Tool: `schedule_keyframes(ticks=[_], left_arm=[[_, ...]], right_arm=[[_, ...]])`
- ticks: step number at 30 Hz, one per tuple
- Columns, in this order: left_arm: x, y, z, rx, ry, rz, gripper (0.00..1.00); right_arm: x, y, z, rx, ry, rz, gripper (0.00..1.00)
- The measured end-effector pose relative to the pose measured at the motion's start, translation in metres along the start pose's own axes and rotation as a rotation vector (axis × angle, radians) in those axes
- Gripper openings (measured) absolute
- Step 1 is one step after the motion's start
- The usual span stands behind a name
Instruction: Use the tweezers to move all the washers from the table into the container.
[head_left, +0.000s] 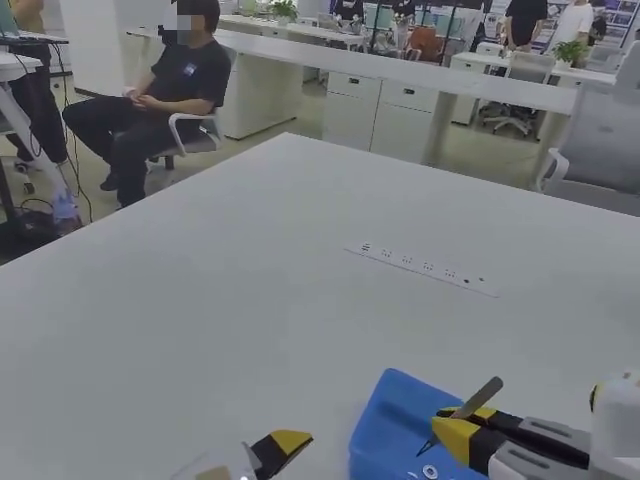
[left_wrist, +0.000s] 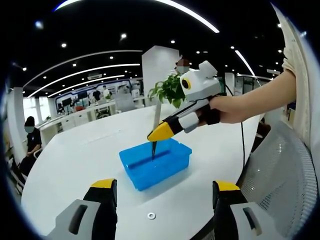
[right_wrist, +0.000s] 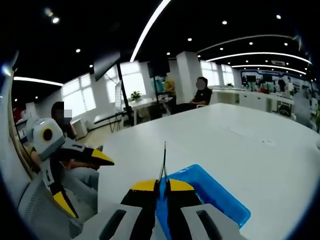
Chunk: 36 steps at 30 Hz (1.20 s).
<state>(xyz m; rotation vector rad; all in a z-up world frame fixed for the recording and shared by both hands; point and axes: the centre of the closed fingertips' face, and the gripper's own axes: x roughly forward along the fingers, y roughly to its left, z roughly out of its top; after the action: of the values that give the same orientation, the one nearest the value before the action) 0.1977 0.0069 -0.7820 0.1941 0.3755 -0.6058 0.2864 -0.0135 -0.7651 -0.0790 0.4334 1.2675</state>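
A blue container (head_left: 395, 432) sits at the near edge of the white table (head_left: 250, 300), with small washers (head_left: 430, 472) inside it. My right gripper (head_left: 447, 432) is shut on thin metal tweezers (head_left: 478, 397). In the left gripper view, the tweezers (left_wrist: 153, 146) point down into the container (left_wrist: 155, 162) from the right gripper (left_wrist: 161, 133). One washer (left_wrist: 151, 216) lies on the table just in front of the container, between my left gripper's (left_wrist: 165, 187) open, empty jaws. In the right gripper view, the tweezers (right_wrist: 163, 160) stick out over the container (right_wrist: 215, 197), and the left gripper (right_wrist: 82, 180) stands open to the left.
A flush power strip (head_left: 425, 268) lies in the table beyond the container. A person (head_left: 165, 95) sits on a chair at the far left. A white mesh chair (left_wrist: 280, 175) stands close behind the right hand, and a potted plant (left_wrist: 167, 90) stands at the table's far end.
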Motion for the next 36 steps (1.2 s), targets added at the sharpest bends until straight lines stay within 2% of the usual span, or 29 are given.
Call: schedule_keyframes(ticks=[3,8,12,16,20,24,28,36], left_arm=[[0.0,0.0,0.0,-0.001,0.0,0.001,0.79],[0.0,0.0,0.0,0.001,0.001,0.002,0.79],[0.0,0.001,0.0,0.001,0.001,0.002,0.79],[0.0,0.0,-0.001,0.001,0.003,0.001,0.79],[0.0,0.0,-0.001,0.0,0.006,0.002,0.79],[0.0,0.001,-0.002,0.001,0.007,0.002,0.79],[0.0,0.001,-0.002,0.004,0.012,0.002,0.79],[0.0,0.001,-0.003,0.007,0.018,0.001,0.78]], right_arm=[[0.008,0.016,-0.001,0.011,-0.006,0.045,0.03],[0.025,0.039,-0.013,0.015,0.023,0.129,0.03],[0.04,0.049,-0.026,0.031,0.065,0.17,0.03],[0.054,0.051,-0.041,0.055,0.119,0.178,0.04],[0.063,0.05,-0.05,0.07,0.145,0.177,0.04],[0.068,0.054,-0.058,0.071,0.17,0.198,0.04],[0.069,0.058,-0.061,0.036,0.191,0.204,0.04],[0.072,0.063,-0.06,-0.004,0.192,0.205,0.04]])
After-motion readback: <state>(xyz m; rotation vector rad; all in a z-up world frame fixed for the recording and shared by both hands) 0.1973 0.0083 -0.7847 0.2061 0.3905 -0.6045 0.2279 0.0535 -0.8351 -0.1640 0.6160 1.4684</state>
